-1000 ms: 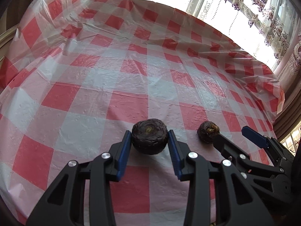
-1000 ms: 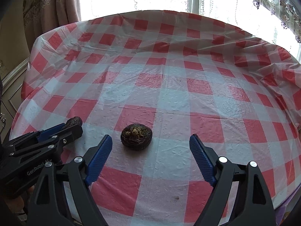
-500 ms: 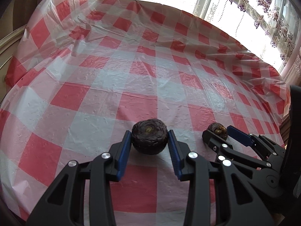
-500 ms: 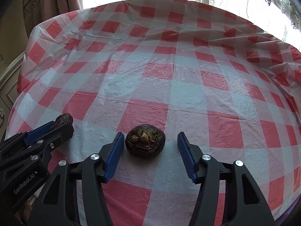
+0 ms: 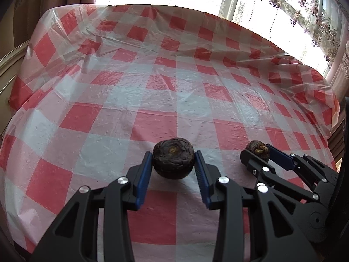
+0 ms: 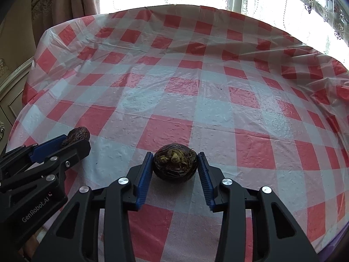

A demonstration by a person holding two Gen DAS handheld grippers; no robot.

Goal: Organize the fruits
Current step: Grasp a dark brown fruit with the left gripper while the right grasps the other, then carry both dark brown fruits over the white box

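Observation:
Two dark brown, wrinkled round fruits are at the near part of the red-and-white checked tablecloth [image 5: 174,87]. My left gripper [image 5: 173,152] is shut on the first fruit [image 5: 173,162], its blue pads pressing both sides. My right gripper [image 6: 175,154] is closing its jaws, and its pads touch both sides of the second fruit [image 6: 175,163], which rests on the cloth. Each wrist view also shows the other tool: the right gripper [image 5: 256,150] with its fruit [image 5: 258,147] at the right, the left gripper [image 6: 75,140] with its fruit [image 6: 78,133] at the left.
The round table's cloth [image 6: 196,65] stretches far ahead with wrinkled plastic at the edges. Bright windows with flowered curtains [image 5: 316,11] stand behind it. A brown curtain [image 6: 54,11] and a cream cabinet [image 6: 13,83] are at the left.
The right gripper's jaws have narrowed from wide apart to touching the second fruit, and the gripper came forward around it. The left gripper kept its hold and barely moved.

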